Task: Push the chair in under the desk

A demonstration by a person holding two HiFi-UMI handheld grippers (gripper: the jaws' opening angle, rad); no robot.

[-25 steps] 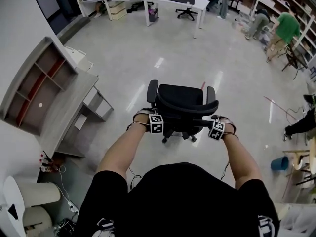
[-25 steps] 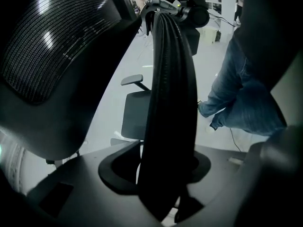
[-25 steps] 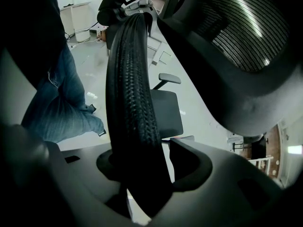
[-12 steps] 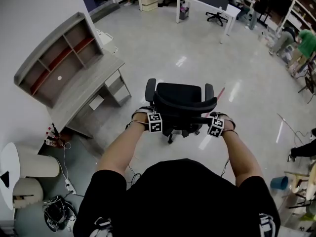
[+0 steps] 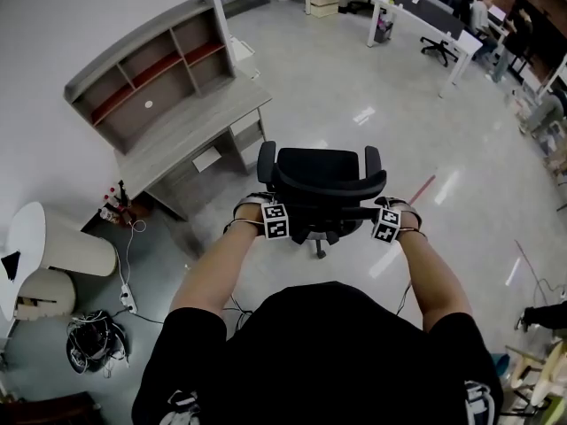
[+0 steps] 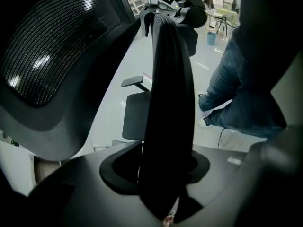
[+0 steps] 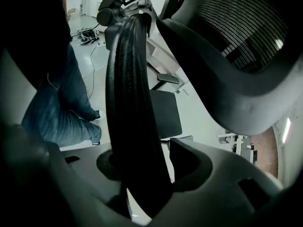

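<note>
In the head view, the chair (image 5: 323,184) is standing on the open floor (image 5: 390,87) with its back turned to the person. The left gripper (image 5: 276,212) and the right gripper (image 5: 387,216) are gripping the two ends of the rear bar (image 5: 332,209) that runs across the chair's back. The desk (image 5: 190,131) is sitting against the wall (image 5: 53,25) at the floor's left edge, up and to the left of the chair and near it, but not touching. Its long axis is running diagonally, lower left to upper right, and the knee opening (image 5: 182,193) is facing down and right, toward the left gripper. The seat is pointing past the drawer end (image 5: 250,135), so I judge the chair is going to need swinging leftward before it slides under. The left hand is the nearer one to the desk.

In the left gripper view, the dark bar is rising straight out from between the jaws. The jaws are clamping it and have just been tightening on it. The mesh backrest (image 6: 52,46) is filling the upper left, and the person's leg (image 6: 241,93) is showing on the right.

In the right gripper view, the same bar is running up between the jaws, which are pressing on it from both sides. The mesh is curving across the upper right, and the desk is showing small beyond it.
</note>
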